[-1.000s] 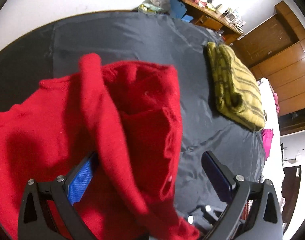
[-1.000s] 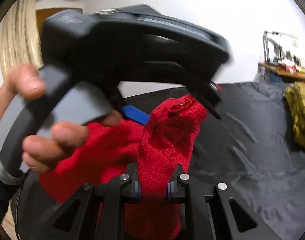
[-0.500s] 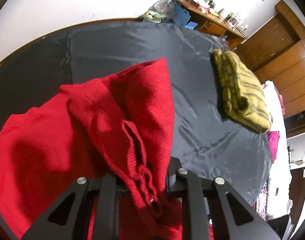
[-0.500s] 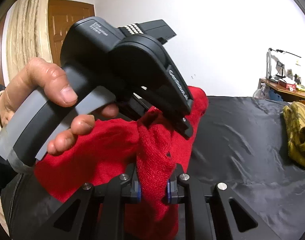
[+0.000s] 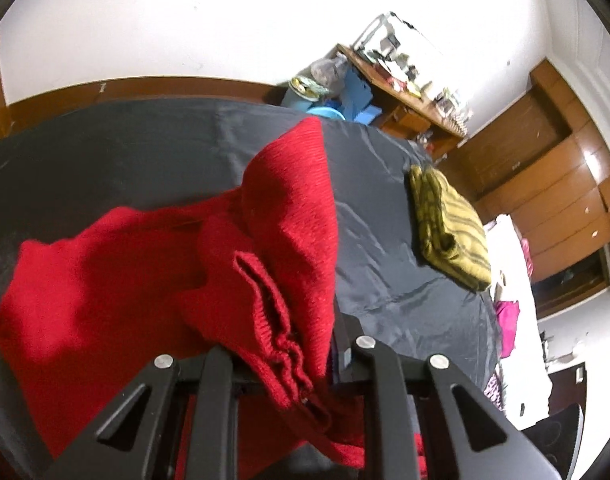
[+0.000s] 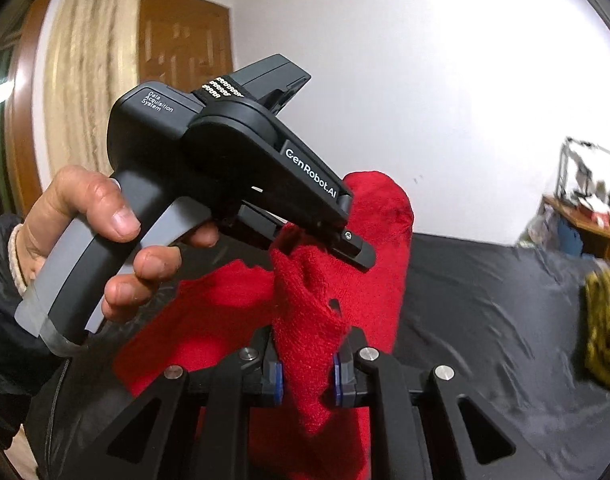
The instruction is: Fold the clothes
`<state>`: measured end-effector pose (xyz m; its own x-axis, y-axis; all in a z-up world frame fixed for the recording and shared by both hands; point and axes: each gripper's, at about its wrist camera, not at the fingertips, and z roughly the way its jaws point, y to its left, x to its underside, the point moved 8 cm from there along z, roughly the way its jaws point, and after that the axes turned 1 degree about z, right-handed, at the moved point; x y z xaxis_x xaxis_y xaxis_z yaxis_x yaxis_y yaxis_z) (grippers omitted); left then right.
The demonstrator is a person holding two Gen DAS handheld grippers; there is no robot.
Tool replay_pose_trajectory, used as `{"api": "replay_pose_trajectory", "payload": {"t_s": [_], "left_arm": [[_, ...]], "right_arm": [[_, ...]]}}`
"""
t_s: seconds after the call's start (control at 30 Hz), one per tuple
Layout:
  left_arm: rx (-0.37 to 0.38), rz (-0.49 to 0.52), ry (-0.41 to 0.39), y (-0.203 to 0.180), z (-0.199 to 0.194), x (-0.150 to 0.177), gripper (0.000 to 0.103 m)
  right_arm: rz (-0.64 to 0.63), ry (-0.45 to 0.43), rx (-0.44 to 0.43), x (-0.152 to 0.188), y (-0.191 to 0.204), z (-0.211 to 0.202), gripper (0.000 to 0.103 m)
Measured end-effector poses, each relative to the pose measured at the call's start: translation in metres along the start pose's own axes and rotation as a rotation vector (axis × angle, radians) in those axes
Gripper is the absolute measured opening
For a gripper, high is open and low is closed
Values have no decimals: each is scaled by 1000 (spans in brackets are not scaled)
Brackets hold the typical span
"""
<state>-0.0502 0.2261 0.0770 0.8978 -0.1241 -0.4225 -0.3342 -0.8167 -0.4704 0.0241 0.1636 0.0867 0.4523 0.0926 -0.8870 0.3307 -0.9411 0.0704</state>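
Red knit fills both my views: the red sweater (image 5: 117, 280) is lifted off the dark sheet (image 5: 385, 240), a bunched hem pinched in my left jaws and another fold pinched between the blue pads (image 6: 336, 376) of my right jaws. My left hand (image 6: 105, 232) grips its tool just beyond the right jaws, while a folded yellow striped garment (image 5: 449, 224) lies apart on the sheet.

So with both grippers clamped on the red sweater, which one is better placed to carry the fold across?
Probably the left. The left gripper holds the red sweater by its ribbed edge, with bare dark sheet ahead. The right gripper grips a bunch lower and closer in.
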Motion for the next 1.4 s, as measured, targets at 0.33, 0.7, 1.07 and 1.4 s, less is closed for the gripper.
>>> {"api": "replay_pose_trajectory", "payload": {"t_s": [0.33, 0.7, 1.07, 1.4], "left_arm": [[73, -141, -60, 109, -36, 43, 22], [162, -192, -38, 182, -24, 83, 22], [249, -285, -72, 205, -21, 89, 25], [275, -394, -124, 221, -41, 94, 35]], "right_arm": [[-188, 85, -51, 18, 105, 51, 18], [-336, 257, -83, 68, 172, 103, 18], [-434, 253, -154, 87, 211, 85, 26], [-317, 189, -483, 89, 174, 6, 26]]}}
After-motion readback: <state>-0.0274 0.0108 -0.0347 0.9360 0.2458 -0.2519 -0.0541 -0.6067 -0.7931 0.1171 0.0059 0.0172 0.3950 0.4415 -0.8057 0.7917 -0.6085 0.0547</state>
